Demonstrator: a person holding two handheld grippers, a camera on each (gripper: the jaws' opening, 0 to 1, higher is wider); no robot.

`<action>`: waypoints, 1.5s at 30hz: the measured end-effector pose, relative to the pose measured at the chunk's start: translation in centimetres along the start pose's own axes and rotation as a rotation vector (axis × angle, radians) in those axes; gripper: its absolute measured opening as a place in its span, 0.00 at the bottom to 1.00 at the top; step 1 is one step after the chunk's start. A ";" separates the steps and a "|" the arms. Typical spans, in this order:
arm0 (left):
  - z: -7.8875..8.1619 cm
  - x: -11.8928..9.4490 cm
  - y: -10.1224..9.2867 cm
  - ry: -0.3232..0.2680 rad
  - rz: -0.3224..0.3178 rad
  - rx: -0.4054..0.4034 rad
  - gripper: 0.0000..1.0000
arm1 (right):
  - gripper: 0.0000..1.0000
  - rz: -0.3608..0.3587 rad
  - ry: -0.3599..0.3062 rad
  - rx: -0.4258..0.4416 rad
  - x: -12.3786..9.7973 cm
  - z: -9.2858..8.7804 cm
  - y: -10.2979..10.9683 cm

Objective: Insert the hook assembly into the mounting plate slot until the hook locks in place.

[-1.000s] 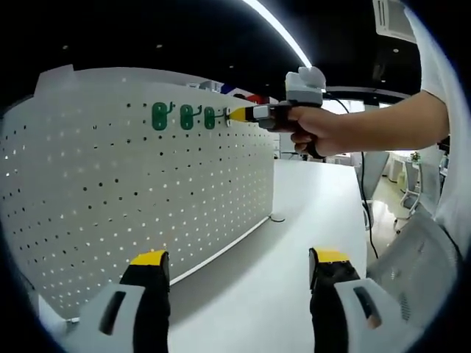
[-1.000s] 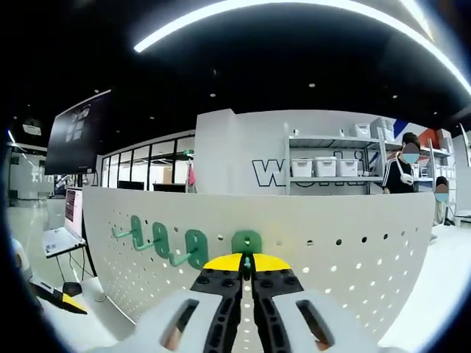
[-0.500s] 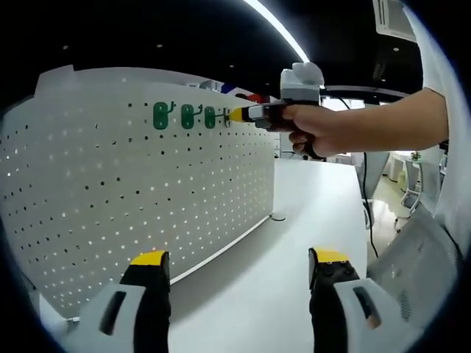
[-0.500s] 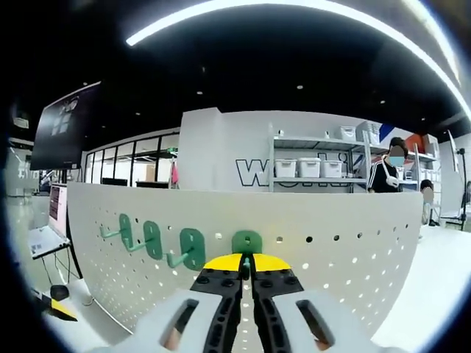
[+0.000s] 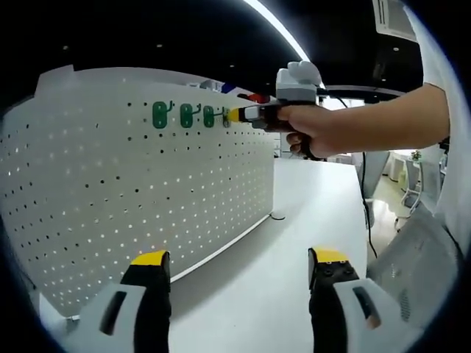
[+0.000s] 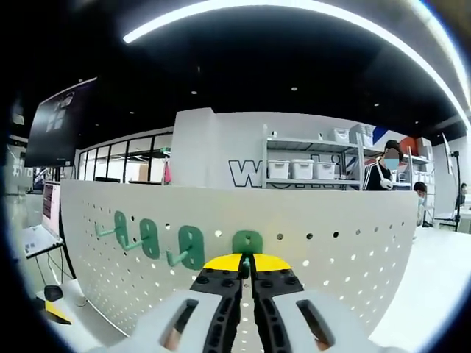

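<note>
A white perforated mounting plate (image 5: 132, 191) (image 6: 338, 250) stands upright on the white table. Three green hooks (image 5: 184, 115) (image 6: 151, 239) sit in a row near its top edge. My right gripper (image 6: 246, 262) is shut on a fourth green hook (image 6: 248, 243), whose base plate lies against the board to the right of that row. In the left gripper view this right gripper (image 5: 237, 114) shows in a person's hand (image 5: 309, 132), its yellow tips at the board. My left gripper (image 5: 239, 259) stands open low over the table, holding nothing.
The white table (image 5: 294, 213) runs along the foot of the board. Shelves with white bins (image 6: 309, 169) and people (image 6: 386, 169) stand beyond the board. A monitor (image 6: 55, 121) hangs at the left. A cable (image 5: 364, 206) trails from the hand.
The right gripper view has swung slightly, so the hook row sits a little further left; in the left gripper view the hand has crept a little towards the board. The left gripper has not moved.
</note>
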State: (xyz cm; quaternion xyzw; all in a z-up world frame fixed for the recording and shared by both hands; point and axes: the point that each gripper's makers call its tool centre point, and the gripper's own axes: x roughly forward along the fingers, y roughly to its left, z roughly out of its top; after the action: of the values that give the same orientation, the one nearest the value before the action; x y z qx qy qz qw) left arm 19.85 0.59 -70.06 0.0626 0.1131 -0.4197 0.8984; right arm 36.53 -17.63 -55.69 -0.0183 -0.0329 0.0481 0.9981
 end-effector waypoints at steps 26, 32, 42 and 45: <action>0.6 -0.5 0.1 0.001 0.007 0.021 0.79 | 0.10 0.111 -0.019 -0.040 -0.7 0.3 0.8; 0.6 -0.6 0.0 0.005 0.005 0.025 0.79 | 0.24 0.149 0.017 -0.005 -1.3 -0.8 0.9; 0.6 -0.7 0.1 0.004 0.009 0.020 0.79 | 0.53 0.219 0.011 -0.005 -2.1 -1.4 2.2; 0.5 -0.7 0.1 0.006 0.009 0.020 0.80 | 0.61 0.225 0.009 -0.001 -2.3 -1.6 2.5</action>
State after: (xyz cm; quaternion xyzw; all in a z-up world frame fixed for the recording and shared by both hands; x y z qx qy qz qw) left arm 19.60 1.07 -69.40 0.0732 0.1111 -0.4165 0.8994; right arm 34.12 -15.47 -57.57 -0.0224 -0.0262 0.1599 0.9865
